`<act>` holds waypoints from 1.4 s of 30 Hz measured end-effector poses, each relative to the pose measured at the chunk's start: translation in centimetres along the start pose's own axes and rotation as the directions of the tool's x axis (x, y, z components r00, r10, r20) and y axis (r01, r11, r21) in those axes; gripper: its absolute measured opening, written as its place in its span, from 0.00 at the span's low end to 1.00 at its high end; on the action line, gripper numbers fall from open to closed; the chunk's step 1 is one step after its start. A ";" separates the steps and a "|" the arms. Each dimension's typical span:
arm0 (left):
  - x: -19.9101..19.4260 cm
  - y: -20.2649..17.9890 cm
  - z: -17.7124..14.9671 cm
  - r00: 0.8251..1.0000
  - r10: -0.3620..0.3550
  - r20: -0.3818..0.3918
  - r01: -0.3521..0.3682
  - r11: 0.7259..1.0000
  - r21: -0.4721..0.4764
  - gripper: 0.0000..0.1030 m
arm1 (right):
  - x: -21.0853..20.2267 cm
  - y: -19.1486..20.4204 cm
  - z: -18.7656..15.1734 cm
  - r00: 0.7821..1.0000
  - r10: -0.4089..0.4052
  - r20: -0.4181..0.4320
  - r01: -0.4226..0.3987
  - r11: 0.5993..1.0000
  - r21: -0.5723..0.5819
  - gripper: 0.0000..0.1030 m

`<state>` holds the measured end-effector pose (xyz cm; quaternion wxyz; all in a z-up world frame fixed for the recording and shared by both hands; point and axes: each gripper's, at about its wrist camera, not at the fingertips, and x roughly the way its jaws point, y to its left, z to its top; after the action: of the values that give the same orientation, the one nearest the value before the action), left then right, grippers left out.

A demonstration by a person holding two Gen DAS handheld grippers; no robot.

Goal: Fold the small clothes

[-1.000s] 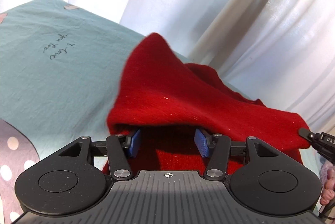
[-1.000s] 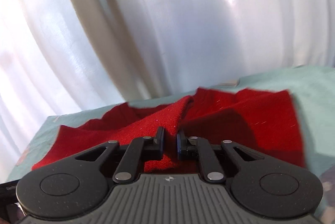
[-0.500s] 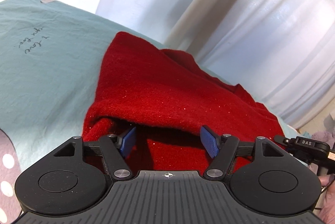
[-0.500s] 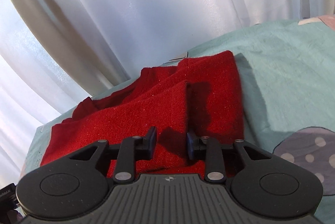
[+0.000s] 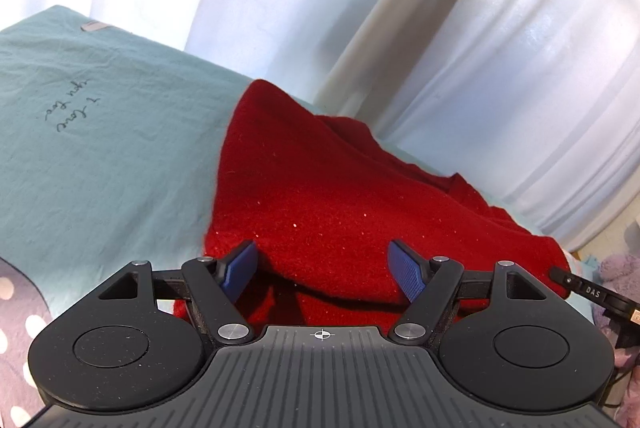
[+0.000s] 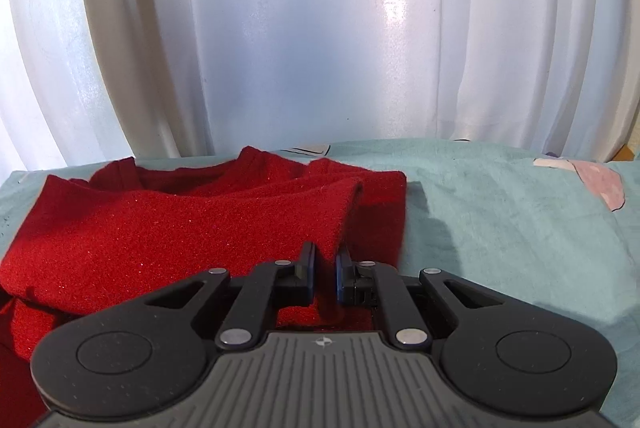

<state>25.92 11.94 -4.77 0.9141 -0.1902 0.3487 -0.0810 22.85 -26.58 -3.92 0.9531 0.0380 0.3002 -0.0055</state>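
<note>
A red knit garment lies folded on the teal bed sheet. My left gripper is open, its blue pads wide apart at the folded near edge, holding nothing. In the right wrist view the same red garment lies to the left and ahead. My right gripper is shut on a fold of the garment's right edge, with red cloth pinched between its pads.
White curtains hang close behind the bed. The sheet stretches to the right, with a pink patch printed on it. A dotted grey patch sits at the left. The right gripper's tip shows at the far right.
My left gripper opened wider and drew back from under the fold. My right gripper, open half a second ago, has closed on the garment's right edge.
</note>
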 end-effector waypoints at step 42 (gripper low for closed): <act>7.3 -1.6 3.0 0.977 0.210 -0.020 -0.203 0.961 0.186 0.64 | 3.9 3.1 -0.7 0.997 0.007 -0.073 -0.016 0.992 -0.123 0.15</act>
<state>33.36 9.28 -6.50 0.9242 -0.0665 0.3756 -0.0205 25.73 -23.38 -6.48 0.9422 -0.0189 0.3338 0.0197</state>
